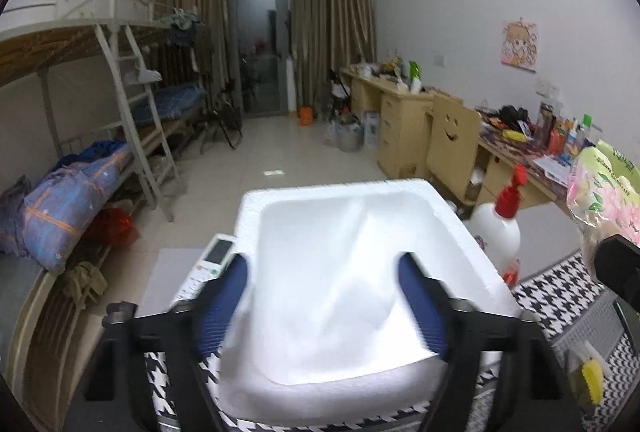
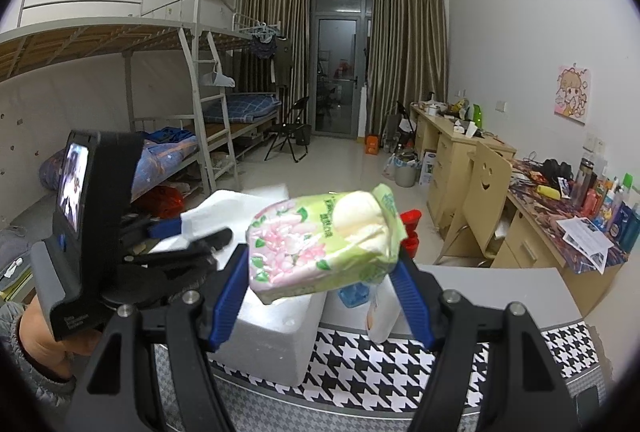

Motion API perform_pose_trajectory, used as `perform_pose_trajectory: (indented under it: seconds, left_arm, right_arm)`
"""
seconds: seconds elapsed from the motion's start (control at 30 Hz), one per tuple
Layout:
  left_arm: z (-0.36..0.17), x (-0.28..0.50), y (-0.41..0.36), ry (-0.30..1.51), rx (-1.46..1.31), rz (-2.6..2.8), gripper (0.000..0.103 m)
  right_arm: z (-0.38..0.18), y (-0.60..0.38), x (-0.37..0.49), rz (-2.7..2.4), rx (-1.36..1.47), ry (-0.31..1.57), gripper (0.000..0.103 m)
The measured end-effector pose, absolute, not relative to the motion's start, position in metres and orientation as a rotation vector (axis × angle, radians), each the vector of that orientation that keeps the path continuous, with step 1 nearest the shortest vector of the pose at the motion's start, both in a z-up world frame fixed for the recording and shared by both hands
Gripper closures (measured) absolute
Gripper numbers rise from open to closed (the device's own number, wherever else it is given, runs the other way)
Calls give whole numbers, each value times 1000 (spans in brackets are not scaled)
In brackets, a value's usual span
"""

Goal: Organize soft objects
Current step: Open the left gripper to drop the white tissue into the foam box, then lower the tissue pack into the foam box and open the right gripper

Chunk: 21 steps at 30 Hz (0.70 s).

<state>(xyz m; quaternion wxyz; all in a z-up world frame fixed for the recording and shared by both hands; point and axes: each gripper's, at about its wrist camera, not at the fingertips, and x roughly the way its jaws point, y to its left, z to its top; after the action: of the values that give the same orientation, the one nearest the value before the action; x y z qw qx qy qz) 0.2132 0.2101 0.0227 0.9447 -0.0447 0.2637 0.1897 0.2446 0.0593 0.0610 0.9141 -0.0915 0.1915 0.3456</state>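
My left gripper (image 1: 324, 272) is shut on a white soft sheet (image 1: 320, 312) and holds it over the open white foam box (image 1: 472, 240). In the right wrist view the sheet (image 2: 200, 218) shows at that gripper's tip above the box (image 2: 276, 336). My right gripper (image 2: 320, 272) is shut on a green and pink flowered tissue pack (image 2: 320, 240), held in the air to the right of the box. The pack also shows at the right edge of the left wrist view (image 1: 604, 187).
The box stands on a houndstooth-patterned cloth (image 2: 380, 356). A white bottle with a red pump (image 1: 500, 228) stands right of the box, a remote control (image 1: 212, 260) to its left. A yellow brush (image 1: 592, 380) lies at right. Bunk beds (image 1: 80, 167) left, cluttered desks (image 2: 560, 207) right.
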Motion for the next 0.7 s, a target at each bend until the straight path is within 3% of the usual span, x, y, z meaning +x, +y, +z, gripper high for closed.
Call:
perform_pose_trajectory:
  seconds: [0.1, 0.2, 0.7]
  left_arm:
    - [26, 208, 214, 529, -99, 385, 17]
    - [31, 202, 217, 505, -110, 397, 6]
    - [44, 161, 230, 428, -121, 494, 1]
  right_arm:
    - [62, 60, 246, 711, -183, 393, 30]
    - [61, 62, 248, 713, -180, 400, 30]
    - [62, 78, 246, 758, -190, 403, 30]
